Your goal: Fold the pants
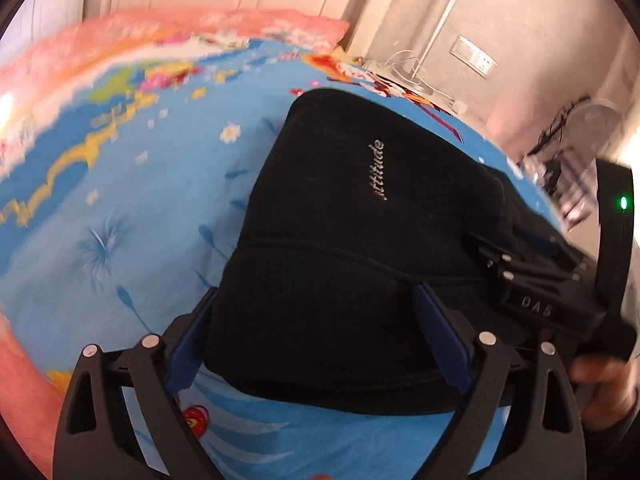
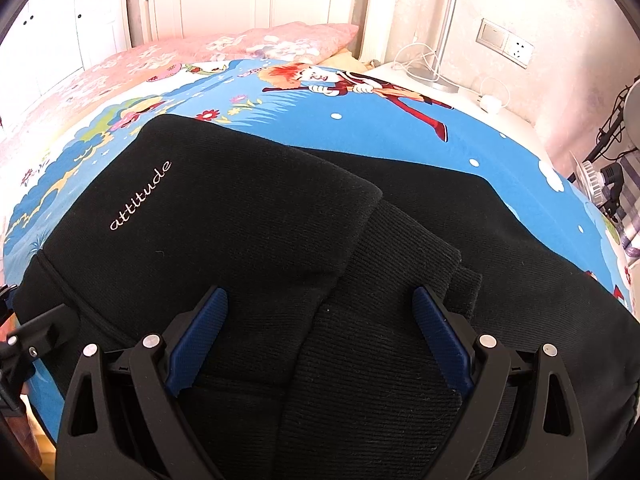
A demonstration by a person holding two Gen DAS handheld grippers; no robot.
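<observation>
The black pants (image 2: 248, 216), folded into a thick bundle with the word "attitude" stitched on the top layer, lie on a bed covered by a blue cartoon-print sheet (image 2: 460, 136), with a pink pillow (image 2: 256, 46) at the head. The left gripper (image 1: 316, 334) hovers over the near edge of the bundle with its blue-padded jaws spread wide, one to each side of the fabric and not pressing on it. The right gripper (image 2: 320, 330) points down at the ribbed cuffs in the middle of the bundle, its jaws likewise released and gripping nothing. In the left wrist view a hand (image 1: 600, 392) holds the right gripper at the bundle's right edge.
</observation>
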